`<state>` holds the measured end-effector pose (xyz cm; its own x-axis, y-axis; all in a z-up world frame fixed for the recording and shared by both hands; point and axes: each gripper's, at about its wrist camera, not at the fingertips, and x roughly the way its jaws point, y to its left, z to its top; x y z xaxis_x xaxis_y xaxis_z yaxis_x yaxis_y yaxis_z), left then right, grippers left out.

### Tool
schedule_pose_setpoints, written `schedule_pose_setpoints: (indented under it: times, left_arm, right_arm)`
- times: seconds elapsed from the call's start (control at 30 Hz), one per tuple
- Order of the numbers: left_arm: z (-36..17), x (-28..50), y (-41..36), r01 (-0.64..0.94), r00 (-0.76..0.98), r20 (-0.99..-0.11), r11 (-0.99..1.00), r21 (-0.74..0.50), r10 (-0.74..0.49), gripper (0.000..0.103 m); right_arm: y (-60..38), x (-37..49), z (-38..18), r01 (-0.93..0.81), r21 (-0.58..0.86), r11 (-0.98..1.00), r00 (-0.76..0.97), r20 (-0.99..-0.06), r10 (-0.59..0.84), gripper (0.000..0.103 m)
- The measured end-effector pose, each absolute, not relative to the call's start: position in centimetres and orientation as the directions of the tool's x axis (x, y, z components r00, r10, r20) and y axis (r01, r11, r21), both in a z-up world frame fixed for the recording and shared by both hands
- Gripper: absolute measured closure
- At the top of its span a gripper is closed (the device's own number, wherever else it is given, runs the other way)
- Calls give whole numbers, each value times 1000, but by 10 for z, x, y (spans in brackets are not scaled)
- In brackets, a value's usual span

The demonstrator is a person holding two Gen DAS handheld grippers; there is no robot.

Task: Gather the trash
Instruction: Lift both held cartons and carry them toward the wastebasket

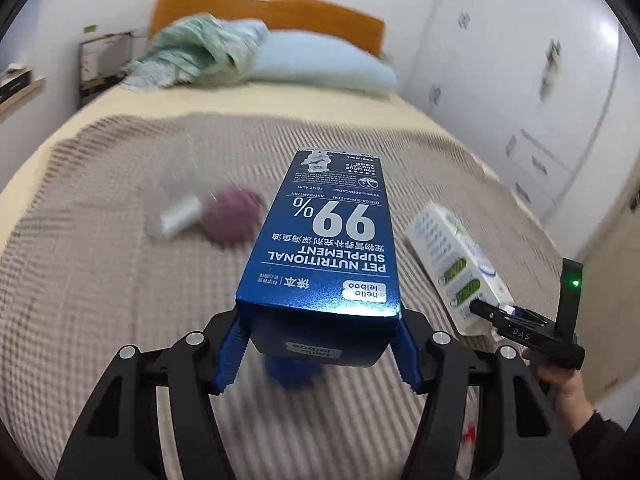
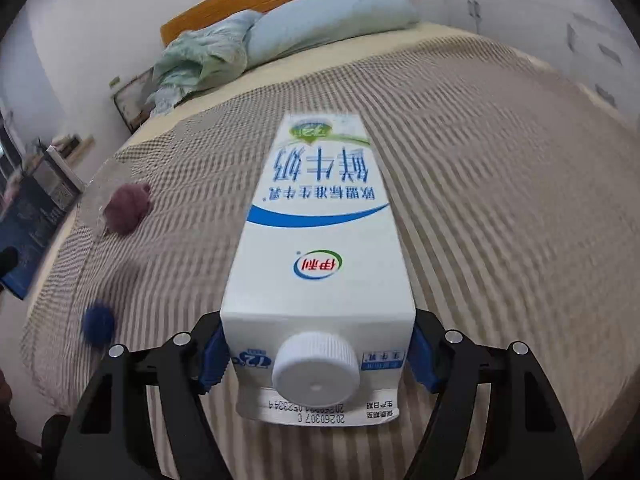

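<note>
Left gripper [image 1: 320, 354] pinches blue box [image 1: 324, 240], long axis pointing away up-frame. Right gripper [image 2: 318, 354] clamps milk carton [image 2: 320, 240] likewise. Purple ball [image 1: 232, 218] on bed [image 1: 100, 280], left of centre, nearer left gripper.

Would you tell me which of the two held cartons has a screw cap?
The white milk carton in the right gripper; its round white cap faces the camera. The blue pet supplement box shows none.
</note>
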<state>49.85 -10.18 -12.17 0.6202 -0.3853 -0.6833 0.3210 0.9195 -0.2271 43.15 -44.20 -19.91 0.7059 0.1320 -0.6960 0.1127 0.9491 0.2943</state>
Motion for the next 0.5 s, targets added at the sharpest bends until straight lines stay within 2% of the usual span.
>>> schedule_pose_setpoints:
  times: [0.1,0.2,0.37,0.5]
  left_arm:
    - [-131,474,-135,362,563,-738,914,-184,-372,43]
    - [-129,453,-161,414,547,-749,899,-145,-373,43]
    - [-127,413,-216,547,480,-772,830,-109,-417,43]
    - [-145,383,-264,653,393,-814,753,-81,-428,43]
  right_arm:
    - [-462,406,-197,156,320,934,728,-677,110,34]
    - [-485,377,-183,169,317,933,737,-669,94,34]
    - [-504,319,-168,165,233,958,725,-688,42,34]
    - [-534,233,-171,226,158,961,669,-742,-36,33]
